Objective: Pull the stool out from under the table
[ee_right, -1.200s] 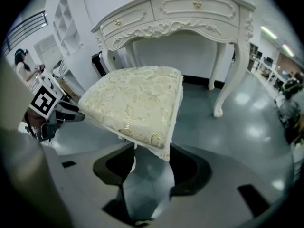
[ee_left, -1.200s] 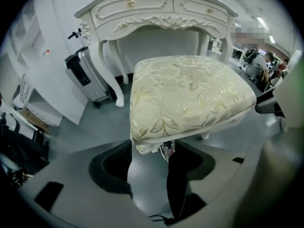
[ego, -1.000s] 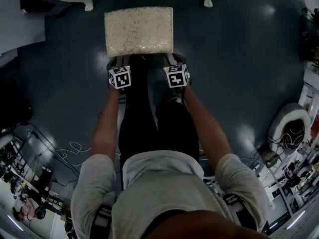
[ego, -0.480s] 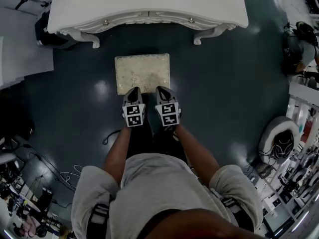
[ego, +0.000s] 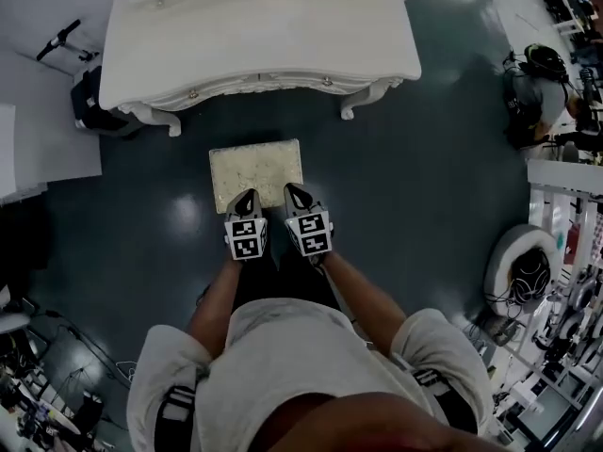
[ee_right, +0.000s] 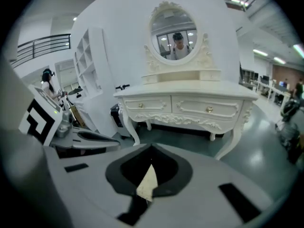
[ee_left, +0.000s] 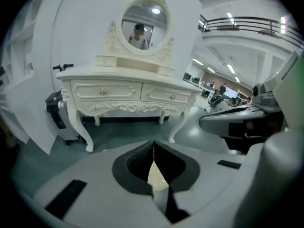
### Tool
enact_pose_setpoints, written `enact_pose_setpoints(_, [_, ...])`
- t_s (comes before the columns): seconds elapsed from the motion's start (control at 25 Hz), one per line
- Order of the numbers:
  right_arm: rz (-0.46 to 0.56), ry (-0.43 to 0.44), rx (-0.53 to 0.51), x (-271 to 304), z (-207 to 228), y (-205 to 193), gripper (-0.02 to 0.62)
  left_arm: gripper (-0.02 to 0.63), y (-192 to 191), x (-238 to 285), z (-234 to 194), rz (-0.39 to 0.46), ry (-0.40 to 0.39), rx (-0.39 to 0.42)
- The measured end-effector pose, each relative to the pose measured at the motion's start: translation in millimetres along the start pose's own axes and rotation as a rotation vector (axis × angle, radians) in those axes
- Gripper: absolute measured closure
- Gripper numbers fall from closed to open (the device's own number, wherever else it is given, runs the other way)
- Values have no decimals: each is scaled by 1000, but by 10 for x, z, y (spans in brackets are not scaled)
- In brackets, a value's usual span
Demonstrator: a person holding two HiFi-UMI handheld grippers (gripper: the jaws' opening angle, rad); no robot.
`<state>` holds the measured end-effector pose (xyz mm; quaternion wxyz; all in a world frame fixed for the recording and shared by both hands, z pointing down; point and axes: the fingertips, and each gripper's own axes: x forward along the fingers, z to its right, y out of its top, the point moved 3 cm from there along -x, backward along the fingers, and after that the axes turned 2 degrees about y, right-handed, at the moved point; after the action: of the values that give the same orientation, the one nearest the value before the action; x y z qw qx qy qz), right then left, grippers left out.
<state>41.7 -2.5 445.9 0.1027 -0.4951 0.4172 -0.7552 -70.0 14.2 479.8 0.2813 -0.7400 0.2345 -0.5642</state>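
Standing over the stool, which sits on the dark floor in front of the table, fully clear of the table's front edge, btwn table and the person's legs. A strip of bare floor shows btwn stool and table front. By the layout, task looks done or nearly so.

The left gripper and right gripper are both pressed together, pinching nothing. Each one's own view shows the pads meeting, w/ only a sliver of pale stool top seen past them. Both hang side by side above the stool edge farthest from the table, apparently not touching it.

Risks from here:
- Trip: stool is right at the person's feet. A step toward the table w/o looking prob. catches it.
- If more pull is wanted, jaws need spreading first. Going in pressed together would only poke the cushion or shove it back toward the table.
- Floor looks glossy. A one-sided tug could swing the stool, poss. into the table leg.
- Black unit stands beside the table's other front leg. A swing that way could knock it.
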Motion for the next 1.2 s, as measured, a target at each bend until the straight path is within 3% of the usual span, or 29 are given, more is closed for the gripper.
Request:
enact_pose_setpoints(0.16, [51, -9, -112, -428, -43, 65, 580, 598, 18, -354, 325, 37, -4, -25])
enact_pose_setpoints(0.36, [87, -3, -152, -1162, 31, 195, 581, 598, 259, -746, 910, 117, -38, 66])
enact_pose_setpoints(0.56, [123, 23, -180, -1623, -79, 252, 581, 598, 510, -1182, 1281, 210, -55, 106])
enact_pose_setpoints(0.72, [201, 28, -231, -2031, -197, 457, 581, 598, 579, -1548, 1516, 264, -57, 69])
enact_pose_setpoints(0.88, [285, 41, -274, -2452, -323, 539, 581, 598, 581, -1855, 1717, 294, -78, 31])
enact_pose_setpoints(1.2, [331, 13, -255, -2799, -256, 302, 581, 598, 466, -1995, 2039, 297, -106, 75])
